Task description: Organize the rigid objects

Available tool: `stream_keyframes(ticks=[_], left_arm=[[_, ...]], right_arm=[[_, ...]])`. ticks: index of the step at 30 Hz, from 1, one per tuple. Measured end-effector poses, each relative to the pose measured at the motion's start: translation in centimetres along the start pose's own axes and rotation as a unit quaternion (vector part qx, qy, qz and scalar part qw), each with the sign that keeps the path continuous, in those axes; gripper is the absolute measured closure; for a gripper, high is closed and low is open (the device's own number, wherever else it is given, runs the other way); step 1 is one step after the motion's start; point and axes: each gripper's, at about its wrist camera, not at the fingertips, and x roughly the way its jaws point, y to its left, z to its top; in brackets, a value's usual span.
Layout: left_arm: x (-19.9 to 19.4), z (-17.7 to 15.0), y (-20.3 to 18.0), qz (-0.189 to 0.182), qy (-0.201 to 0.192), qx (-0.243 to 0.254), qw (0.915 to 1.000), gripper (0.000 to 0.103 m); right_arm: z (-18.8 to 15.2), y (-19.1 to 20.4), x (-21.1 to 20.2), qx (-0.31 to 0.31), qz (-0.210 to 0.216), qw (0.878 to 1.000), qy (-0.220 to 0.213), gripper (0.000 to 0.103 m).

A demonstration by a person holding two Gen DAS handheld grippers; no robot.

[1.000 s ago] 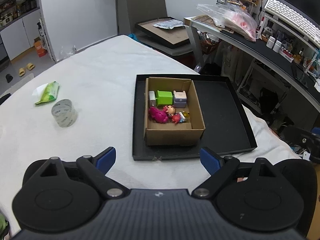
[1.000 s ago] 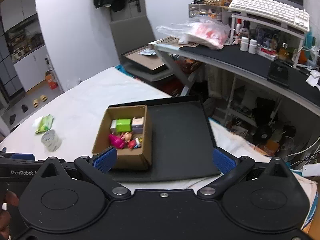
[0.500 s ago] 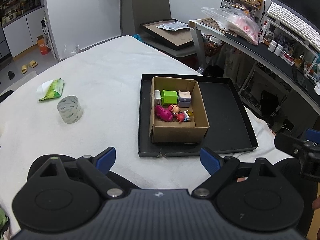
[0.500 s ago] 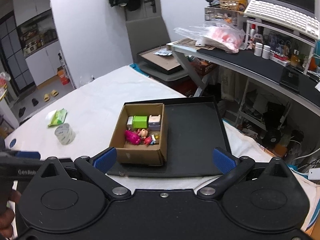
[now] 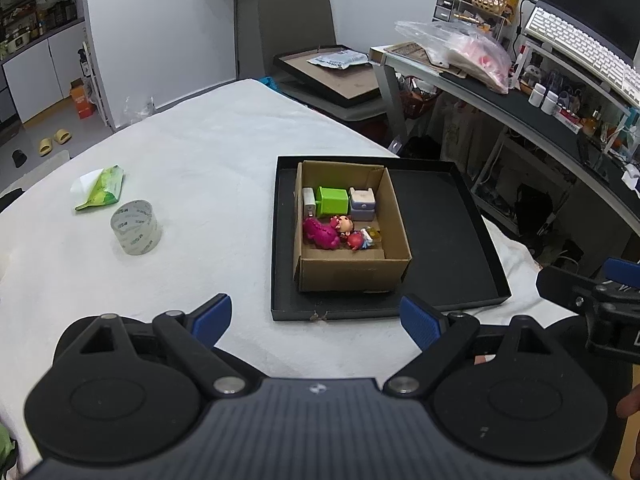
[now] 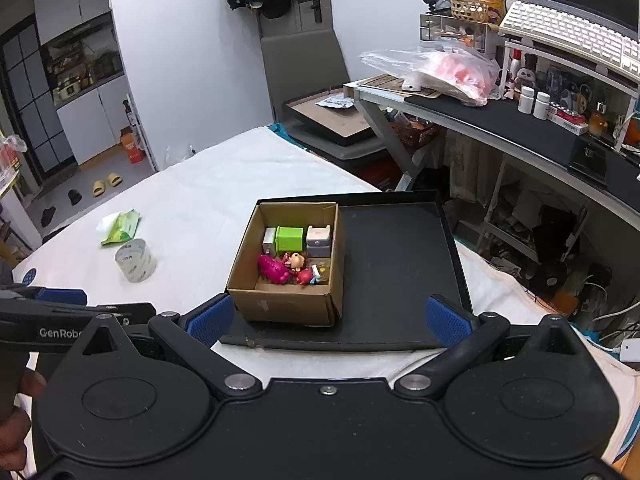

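A cardboard box (image 5: pixel 352 272) (image 6: pixel 280 304) stands in the left part of a black tray (image 5: pixel 444 240) (image 6: pixel 400 264) on the white-covered table. In the box lie a green cube (image 5: pixel 332 202) (image 6: pixel 290 239), a lilac-and-white box (image 5: pixel 363 204) (image 6: pixel 319 240), a white charger (image 5: pixel 308 202) (image 6: pixel 269 240), a magenta toy (image 5: pixel 320 233) (image 6: pixel 274 269) and small figures (image 5: pixel 354 234) (image 6: pixel 302 268). My left gripper (image 5: pixel 316 322) is open and empty, held back near the table's front edge. My right gripper (image 6: pixel 328 320) is open and empty, likewise short of the tray.
A roll of clear tape (image 5: pixel 136 227) (image 6: pixel 135 260) and a green wipes pack (image 5: pixel 102 186) (image 6: pixel 122 226) lie on the table at the left. A desk with a keyboard (image 6: pixel 568 36) and clutter runs along the right. A chair (image 5: pixel 304 28) stands beyond the table.
Both grippers have pulled back and risen a little, so the box and tray look smaller and farther. Both stay open and empty.
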Motion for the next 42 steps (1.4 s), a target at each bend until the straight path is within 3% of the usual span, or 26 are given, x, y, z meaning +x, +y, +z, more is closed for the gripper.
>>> stream_keyframes(ticks=[42], left_arm=[[-0.22, 0.15, -0.03, -0.007, -0.002, -0.006, 1.0000, 0.013]], right_arm=[[0.25, -0.64, -0.57, 0.009, -0.030, 0.999, -0.014, 0.000]])
